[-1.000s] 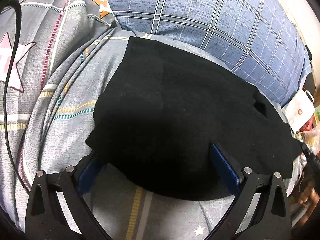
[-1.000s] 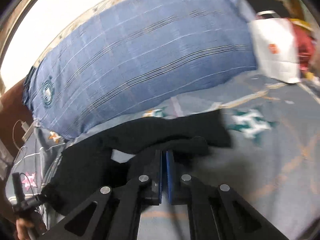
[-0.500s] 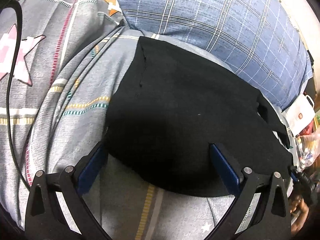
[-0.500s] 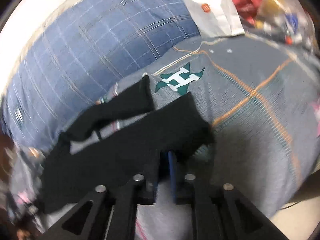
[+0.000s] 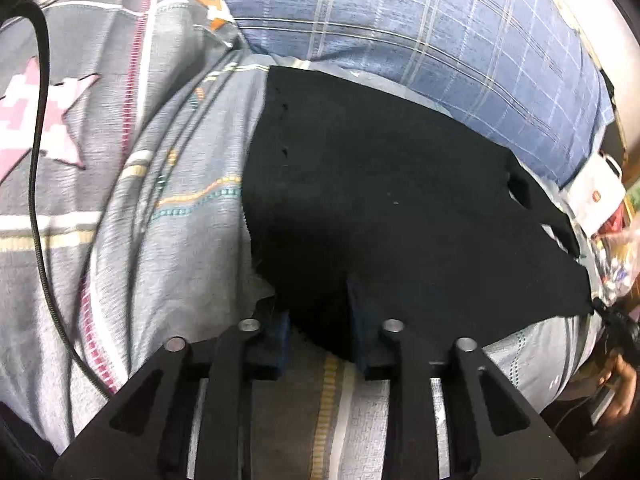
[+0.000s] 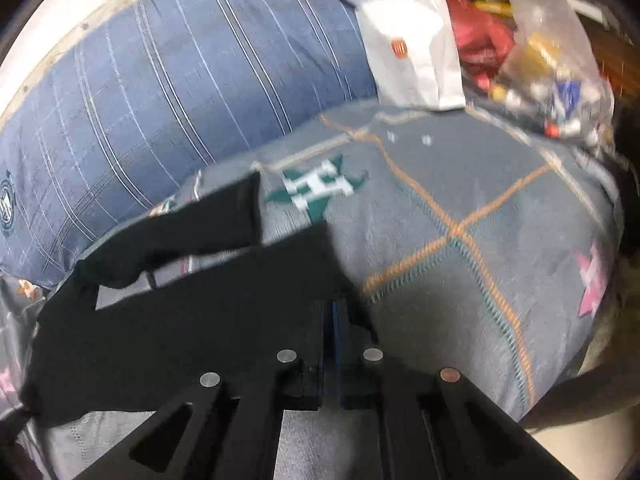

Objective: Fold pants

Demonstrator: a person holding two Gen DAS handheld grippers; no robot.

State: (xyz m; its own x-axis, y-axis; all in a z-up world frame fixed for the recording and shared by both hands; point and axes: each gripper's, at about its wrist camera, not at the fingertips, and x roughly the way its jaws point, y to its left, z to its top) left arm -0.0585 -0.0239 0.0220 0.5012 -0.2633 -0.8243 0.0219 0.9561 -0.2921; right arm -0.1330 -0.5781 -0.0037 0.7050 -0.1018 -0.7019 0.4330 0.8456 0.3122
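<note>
Beside the blue pillow (image 5: 440, 40), black pants (image 5: 400, 208) lie flat (blurred); right gripper (image 6: 330, 320) pinches them, left gripper (image 5: 318, 320) straddles their edge, part-closed.

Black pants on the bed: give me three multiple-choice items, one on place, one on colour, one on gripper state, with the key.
1. The black pants lie
A. on the grey patterned bedspread, below the blue plaid pillow
B. on top of the pillow
C. in the white paper bag

2. The star with an H on the bedspread is
A. orange
B. green
C. pink

3. The right gripper is
A. wide open above the bedspread
B. out of view
C. shut on the pants' edge

Key: 1 A, dark cloth spreads over the bedspread; 2 B, green star beside the pant leg; 3 C, its pads pinch black fabric.
</note>
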